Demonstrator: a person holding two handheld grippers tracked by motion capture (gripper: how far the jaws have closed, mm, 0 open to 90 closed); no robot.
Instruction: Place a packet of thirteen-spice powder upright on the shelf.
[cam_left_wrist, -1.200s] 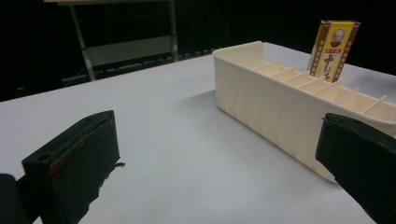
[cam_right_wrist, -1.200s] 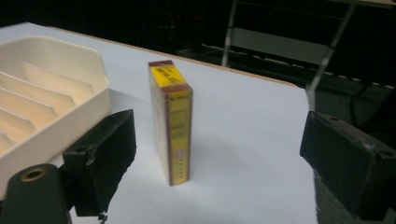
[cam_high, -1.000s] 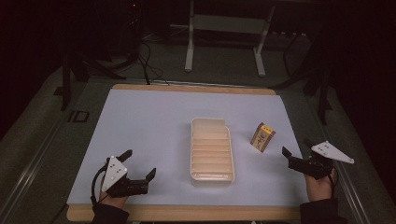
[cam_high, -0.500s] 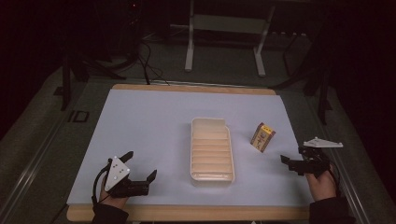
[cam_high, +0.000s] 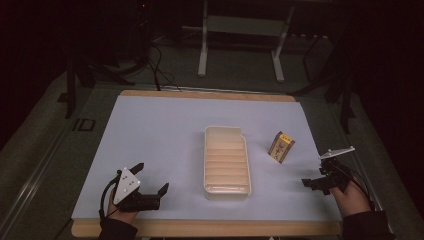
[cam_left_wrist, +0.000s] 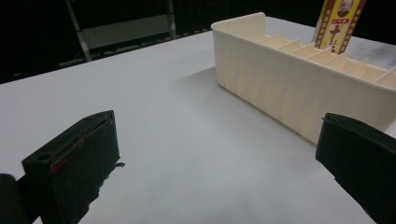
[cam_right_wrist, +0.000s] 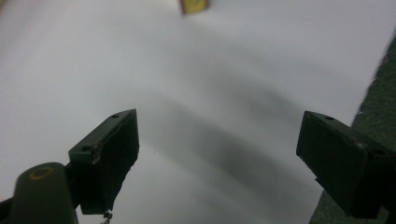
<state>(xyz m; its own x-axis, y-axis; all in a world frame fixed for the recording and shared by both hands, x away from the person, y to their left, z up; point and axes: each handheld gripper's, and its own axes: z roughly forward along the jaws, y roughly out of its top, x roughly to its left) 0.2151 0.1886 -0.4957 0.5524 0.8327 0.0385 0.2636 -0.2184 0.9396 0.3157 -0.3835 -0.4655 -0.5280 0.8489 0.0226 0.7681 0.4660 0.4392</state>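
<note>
A cream ribbed tray (cam_high: 223, 131) lies lengthwise in the middle of the white table sheet. To its right stands a small yellow-and-brown box (cam_high: 281, 146), tilted. My left gripper (cam_high: 151, 177) rests open near the front left, with nothing between its fingers. In the left gripper view, that gripper (cam_left_wrist: 215, 154) faces the tray's side wall (cam_left_wrist: 280, 93), and the box (cam_left_wrist: 337, 23) shows beyond it. My right gripper (cam_high: 315, 175) is open at the table's right edge, near side of the box. The right gripper view has that gripper (cam_right_wrist: 219, 140) over bare sheet, the box (cam_right_wrist: 194, 5) far ahead.
The white sheet (cam_high: 165, 130) covers a wooden tabletop whose edge (cam_high: 210, 228) shows along the front. Dark green floor (cam_right_wrist: 378, 98) lies just past the right edge. Table legs and cables (cam_high: 202, 50) stand behind the far side.
My right gripper has rolled, its grey plate rising, and it has drifted slightly toward the near edge. The left gripper, tray and box have not moved.
</note>
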